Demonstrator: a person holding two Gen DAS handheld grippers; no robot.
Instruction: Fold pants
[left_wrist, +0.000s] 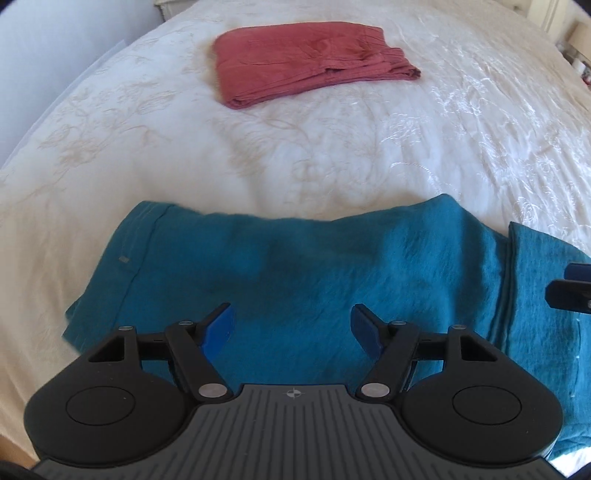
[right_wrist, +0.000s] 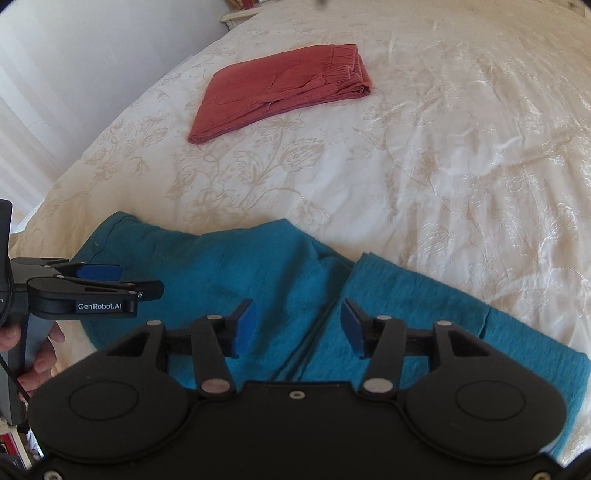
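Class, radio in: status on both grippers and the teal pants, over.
Left gripper open, empty. Right gripper open, empty. Teal pants on bed, partly folded. Red pants folded, well clear.

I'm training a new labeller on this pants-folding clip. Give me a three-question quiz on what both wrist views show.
1. True or false: the red pants lie folded on the bedspread, apart from the teal pants.
2. Which garment is directly beneath both grippers? A) the red one B) the teal one C) neither
3. Fill in: the jaws of the left gripper and of the right gripper stand ____, with nothing pinched between them.

Key: 1 true; 2 B; 3 open.
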